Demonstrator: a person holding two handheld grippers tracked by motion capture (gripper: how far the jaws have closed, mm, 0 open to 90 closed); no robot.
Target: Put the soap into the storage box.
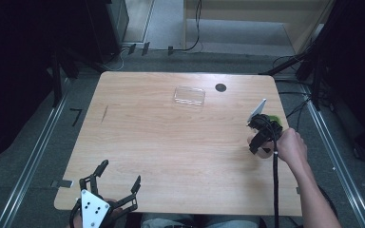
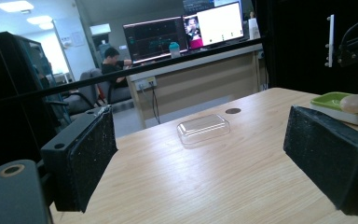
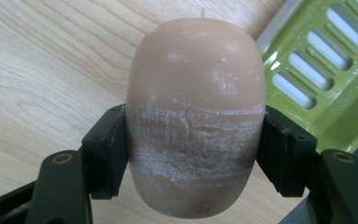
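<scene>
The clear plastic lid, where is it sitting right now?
In the high view the clear plastic lid lies flat on the table's far side, just left of a small dark hole, away from both grippers.

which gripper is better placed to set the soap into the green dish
Right. The right gripper is shut on the soap bar beside the green soap dish; the left gripper sits open at the table's near left corner.

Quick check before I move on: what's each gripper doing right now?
Left gripper: open, holding nothing, at the table's near edge.
Right gripper: shut on the tan soap bar, beside the green soap dish.
</scene>
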